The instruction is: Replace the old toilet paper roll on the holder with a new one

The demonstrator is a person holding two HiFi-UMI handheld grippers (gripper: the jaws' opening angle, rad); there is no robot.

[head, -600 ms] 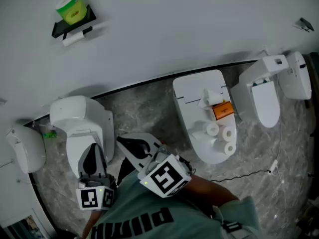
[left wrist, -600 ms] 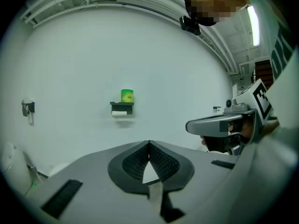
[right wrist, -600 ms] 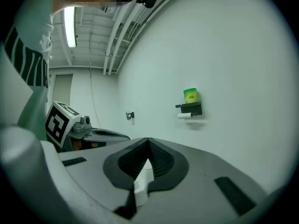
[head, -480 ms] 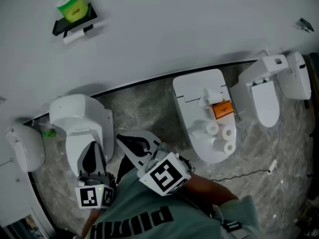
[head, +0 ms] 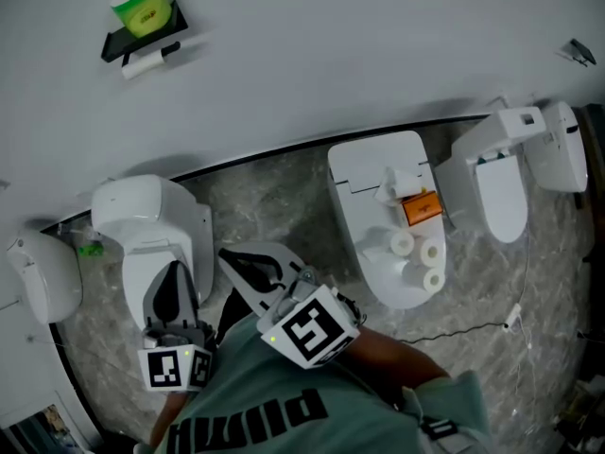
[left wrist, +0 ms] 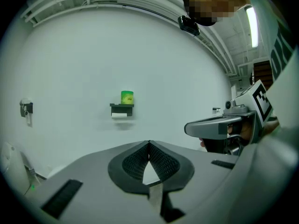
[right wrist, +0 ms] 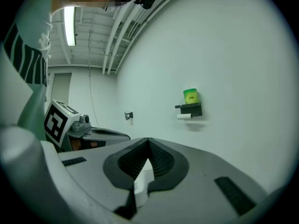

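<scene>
A black wall holder point(head: 142, 42) hangs at the top left of the head view, with a green container point(head: 142, 8) on top and a thin white roll point(head: 144, 63) under it. Both gripper views show that holder point(left wrist: 122, 108) point(right wrist: 189, 108) far off on the white wall. Three white toilet paper rolls point(head: 417, 257) lie on a closed toilet lid point(head: 373, 173) beside an orange packet point(head: 422, 208). My left gripper point(head: 173, 270) point(left wrist: 148, 144) is shut and empty, over a toilet at the left. My right gripper point(head: 230, 256) point(right wrist: 148, 142) is shut and empty beside it.
Several white toilets stand along the wall: one under my left gripper point(head: 151, 218), one at the far left point(head: 43, 277), another at the right point(head: 501, 183). A thin cable point(head: 473, 329) lies on the marbled floor. A small metal fitting point(left wrist: 25, 108) is fixed to the wall.
The head view has shifted a little, so the holder sits slightly higher in the picture. Both grippers stay shut and close to where they were.
</scene>
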